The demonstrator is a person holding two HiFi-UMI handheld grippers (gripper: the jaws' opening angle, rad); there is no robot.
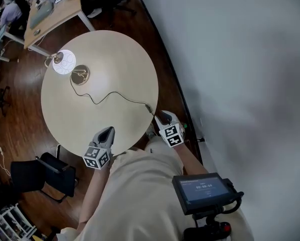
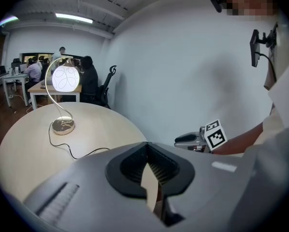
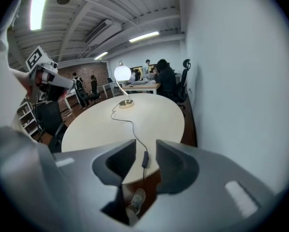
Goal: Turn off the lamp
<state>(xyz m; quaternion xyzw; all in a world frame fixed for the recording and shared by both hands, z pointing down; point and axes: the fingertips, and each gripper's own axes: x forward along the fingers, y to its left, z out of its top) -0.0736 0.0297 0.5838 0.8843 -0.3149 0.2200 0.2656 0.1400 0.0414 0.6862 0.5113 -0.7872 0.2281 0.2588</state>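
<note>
**Q:** Item 1, nearest you: what do your two tools show?

**A:** Your right hand-held gripper has its jaws spread and grips nothing. Your left hand-held gripper has its jaws pressed together at the tips and is empty. It hangs over the near rim of the worktop, off to the left of the other.

**Q:** Item 2, the part to work on?

**A:** The inline switch, a small dark bar on the cord, lies at the worktop's near edge. It is lined up in the gap of your right jaws. Whether it already sits between the pads, I cannot tell.

**Q:** Item 3, farthest?

**A:** The lamp has a lit white globe on a curved arm and a round metal base. It stands at the far side of the worktop, well apart from both tools.

**Q:** How should the step be handled?

**A:** My judgement is that the switch is the target, not the lamp.
- Bring your right jaws squarely over the bar.
- Press on its button, not on the cord.
- The light bar may slide or tip off the edge, so steady the cord beside it with your left tool.
- Confirm by the globe going dark.
</note>
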